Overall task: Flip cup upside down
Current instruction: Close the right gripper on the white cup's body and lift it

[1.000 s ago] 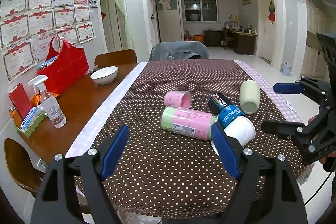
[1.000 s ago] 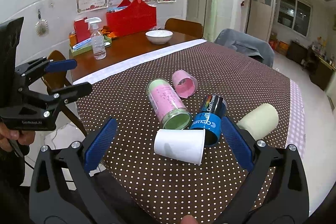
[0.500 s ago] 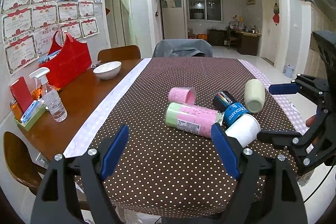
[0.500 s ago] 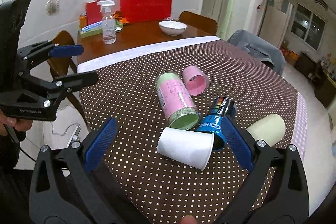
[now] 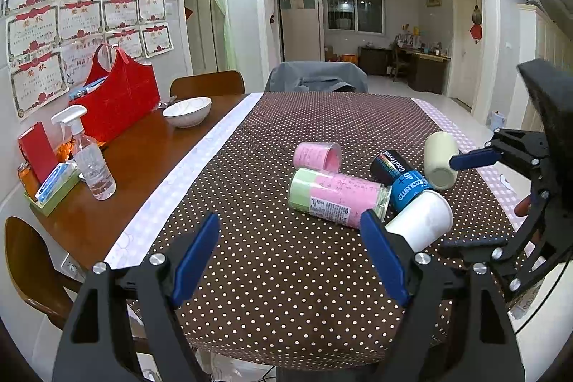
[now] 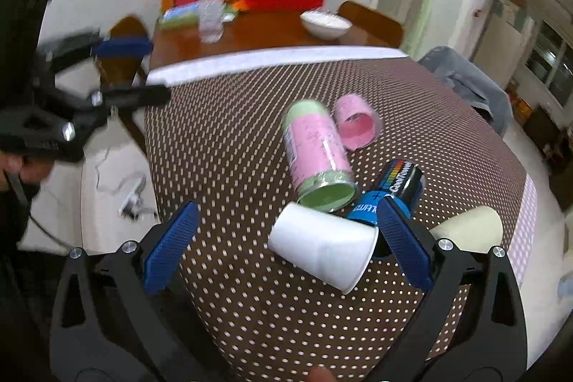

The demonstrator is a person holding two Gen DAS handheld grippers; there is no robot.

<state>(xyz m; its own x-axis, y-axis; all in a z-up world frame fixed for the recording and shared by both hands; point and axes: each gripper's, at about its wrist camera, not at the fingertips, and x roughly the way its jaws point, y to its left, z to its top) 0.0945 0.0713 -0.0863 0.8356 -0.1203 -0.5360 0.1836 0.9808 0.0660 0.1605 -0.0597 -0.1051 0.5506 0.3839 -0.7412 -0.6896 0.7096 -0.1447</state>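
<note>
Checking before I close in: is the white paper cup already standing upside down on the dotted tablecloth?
No, the white paper cup lies on its side between the open right gripper fingers.

My tongs: black frames, blue pads (image 6: 170,246). Tablecloth (image 5: 286,267) brown with white dots, pale lilac border. Cup (image 6: 322,247) plain white. Can (image 6: 315,153) pink and light green, small cup (image 6: 356,126) pink, tube (image 5: 403,176) black/blue, roll (image 5: 439,160) cream.

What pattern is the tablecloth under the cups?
Brown with white polka dots; the tablecloth shows best in the left wrist view.
</note>
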